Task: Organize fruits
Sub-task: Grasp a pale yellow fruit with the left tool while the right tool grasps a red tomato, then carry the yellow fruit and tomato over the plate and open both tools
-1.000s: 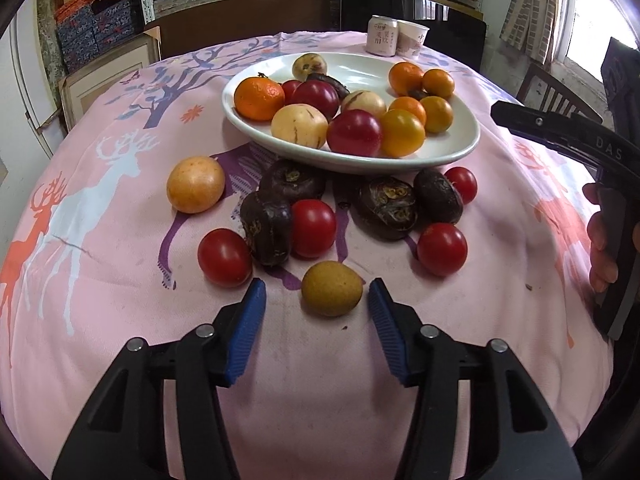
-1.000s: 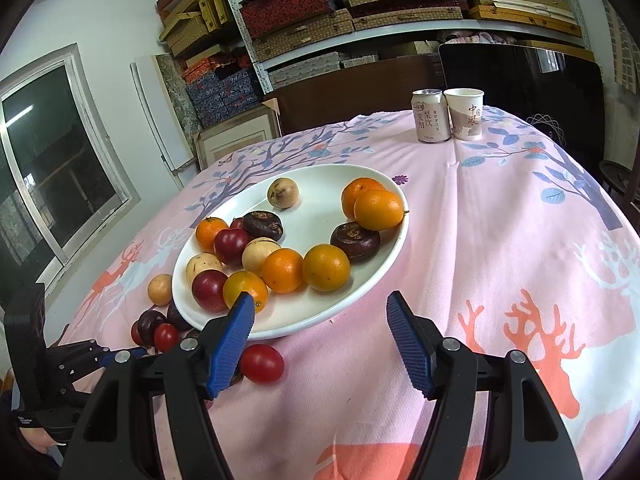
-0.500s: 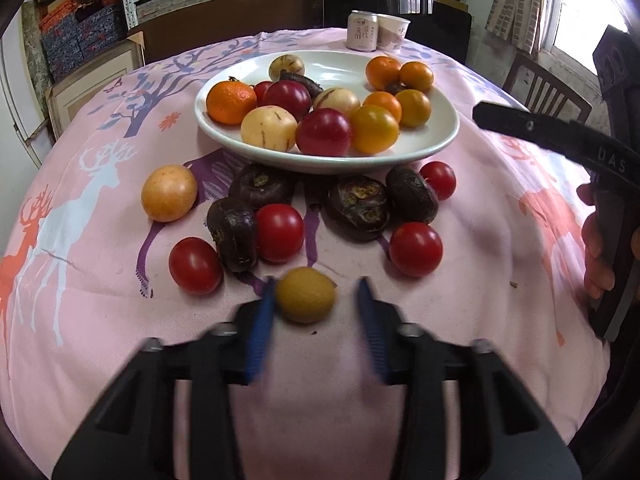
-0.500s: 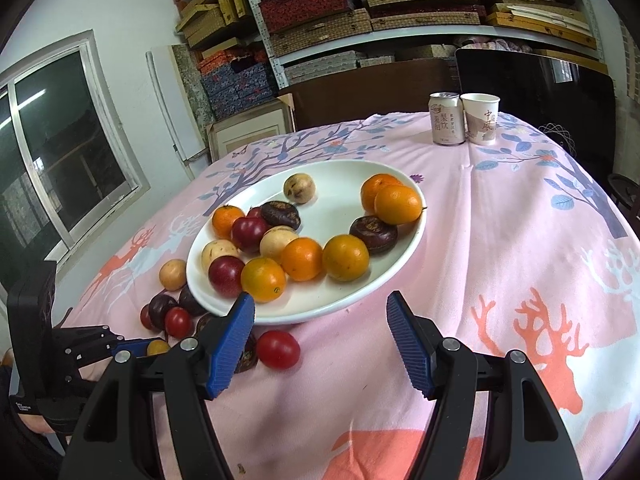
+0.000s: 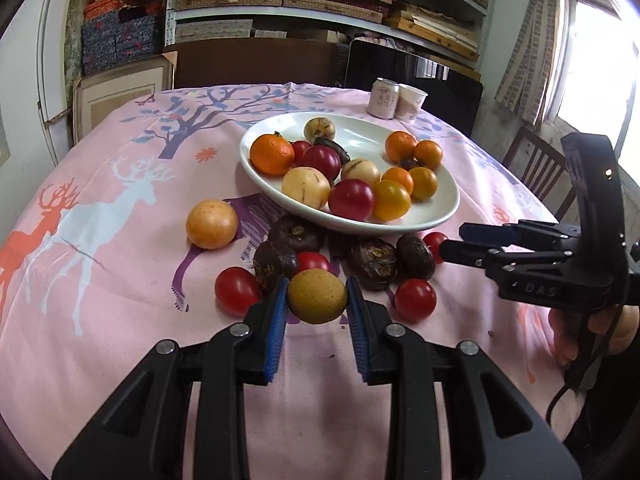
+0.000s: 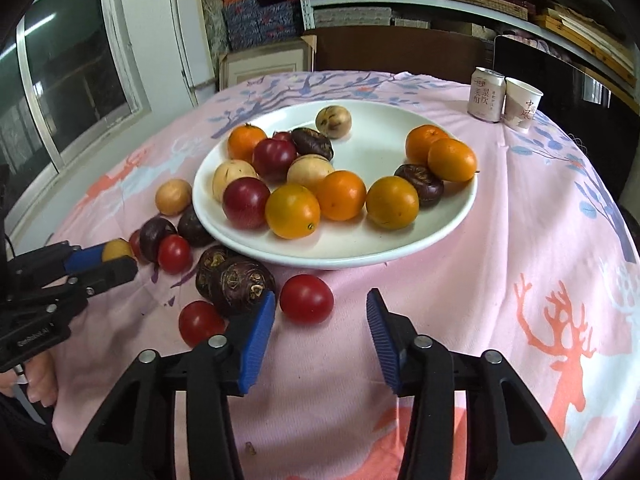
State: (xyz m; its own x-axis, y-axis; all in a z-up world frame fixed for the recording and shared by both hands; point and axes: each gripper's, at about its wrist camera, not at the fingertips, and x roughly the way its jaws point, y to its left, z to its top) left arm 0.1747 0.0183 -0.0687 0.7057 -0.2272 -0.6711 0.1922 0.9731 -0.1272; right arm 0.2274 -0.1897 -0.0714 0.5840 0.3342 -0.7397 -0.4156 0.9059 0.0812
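My left hand-held gripper (image 5: 317,300) clamps a tan round fruit (image 5: 317,295) just above the pink-clothed table (image 5: 120,320). My right hand-held gripper (image 6: 320,312) has just been narrowing, nothing between its pads, a red tomato (image 6: 306,298) just ahead. Beyond, the white plate (image 6: 400,248) holds oranges and plums.

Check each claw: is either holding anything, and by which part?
Left claw grips the yellow-brown round fruit by its two sides. Right claw, which has just been closing, holds nothing.
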